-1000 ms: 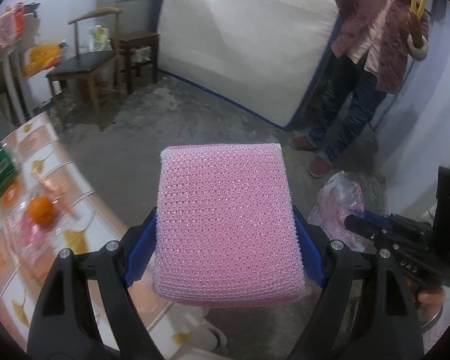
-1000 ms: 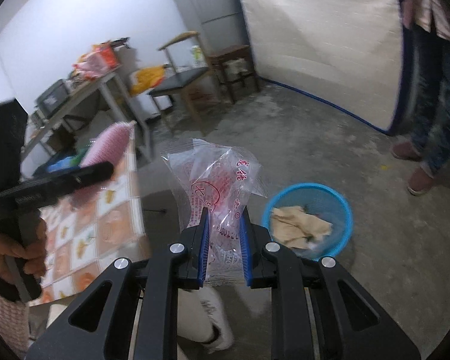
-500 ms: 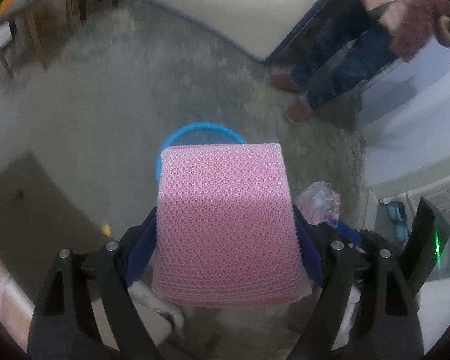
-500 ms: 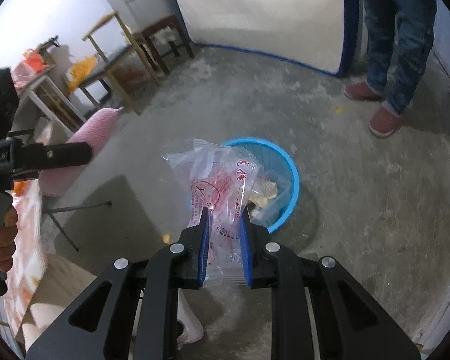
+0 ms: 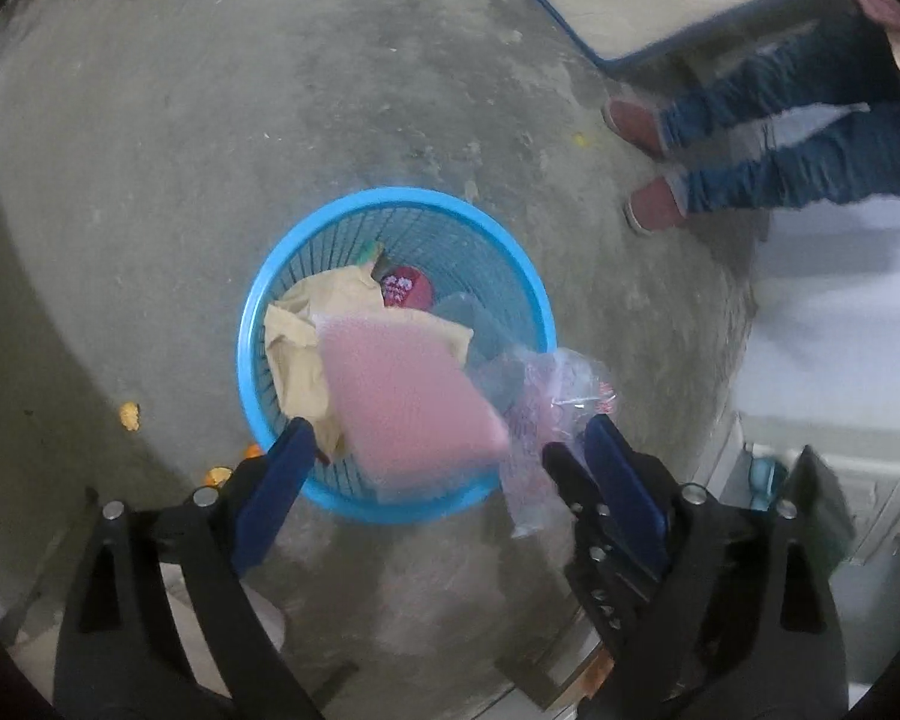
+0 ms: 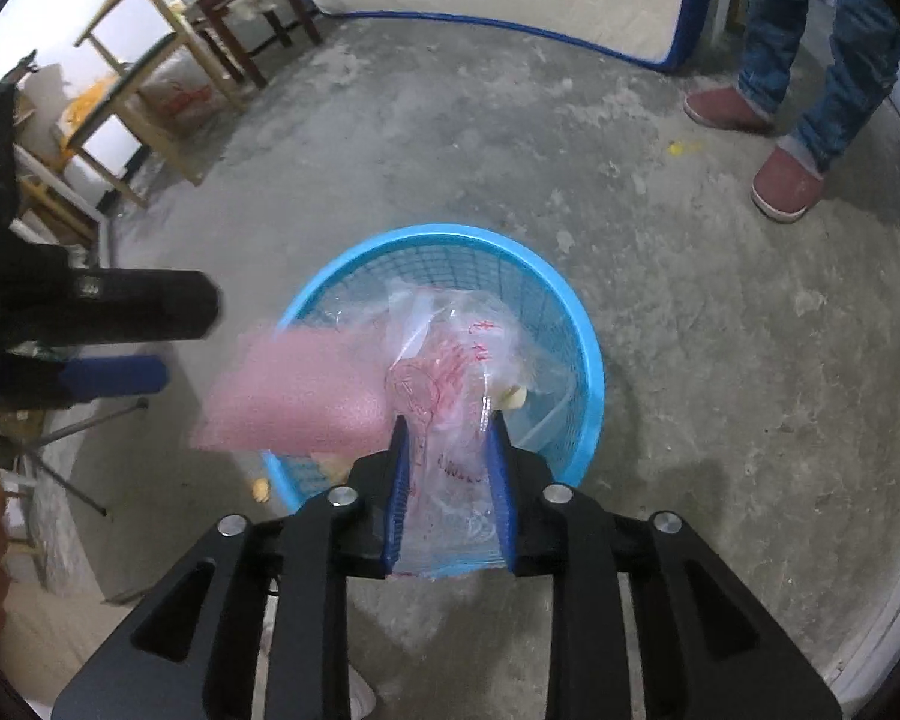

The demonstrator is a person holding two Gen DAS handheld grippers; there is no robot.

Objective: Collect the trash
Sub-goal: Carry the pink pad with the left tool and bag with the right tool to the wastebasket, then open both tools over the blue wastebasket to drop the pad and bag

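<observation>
gaping left tongs (image 5: 447,450), pink foam (image 5: 408,396) over blue basket (image 5: 390,204)

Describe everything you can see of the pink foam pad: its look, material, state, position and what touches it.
The pink foam pad is a flat, roughly rectangular sheet, soft-looking, its surface smeared by motion blur. It hangs tilted over the blue basket, above crumpled brown paper. The left gripper is open, its blue fingers wide of the pad, so nothing visibly grips it; it seems to be dropping. In the right wrist view it sits beside the clear plastic bag.

Dim, even indoor light is falling; fisheye edges are bending and darkening, and the pink foam sheet (image 5: 411,399) is smearing with motion blur.
</observation>
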